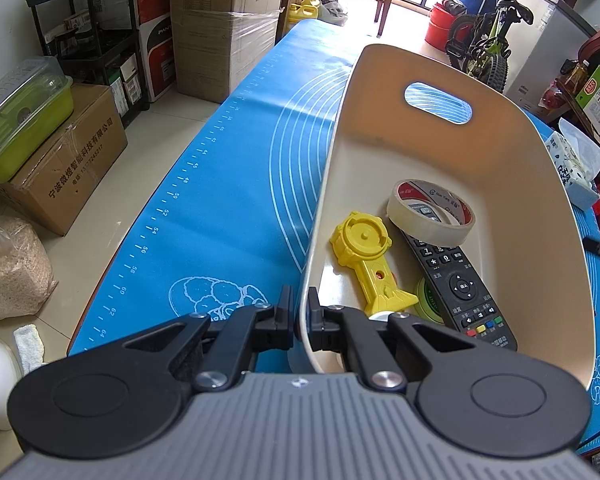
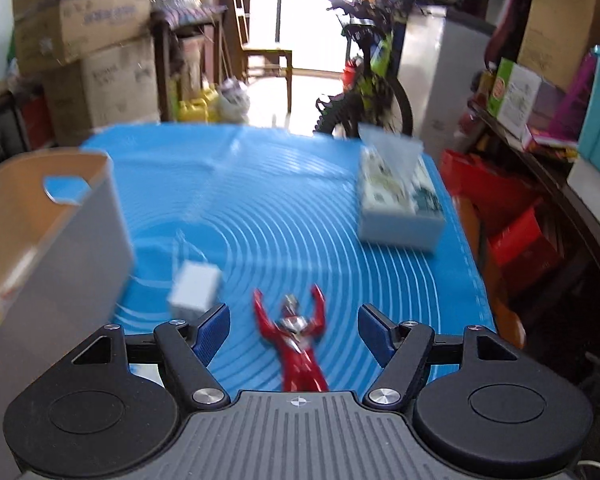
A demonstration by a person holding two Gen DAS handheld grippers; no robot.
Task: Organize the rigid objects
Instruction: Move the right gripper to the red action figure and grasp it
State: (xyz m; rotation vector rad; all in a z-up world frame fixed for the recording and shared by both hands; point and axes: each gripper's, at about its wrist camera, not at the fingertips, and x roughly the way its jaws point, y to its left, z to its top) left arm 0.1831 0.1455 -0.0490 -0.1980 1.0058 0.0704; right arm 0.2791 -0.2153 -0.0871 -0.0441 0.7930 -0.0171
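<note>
While the left wrist view is showing the bin's (image 1: 440, 76) contents at lower right, tape roll (image 1: 431, 213), yellow toy (image 1: 366, 256) and remote (image 1: 462, 288), the left gripper (image 1: 299, 308) is clamping the bin's near rim; only the right view is showing the right gripper (image 2: 293, 330), spread wide and gripping nothing, hanging over the red figure (image 2: 296, 340) at bottom centre on the blue mat (image 2: 300, 208).

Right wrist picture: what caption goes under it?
Open right tool over a red toy figure lying on the blue mat.
</note>
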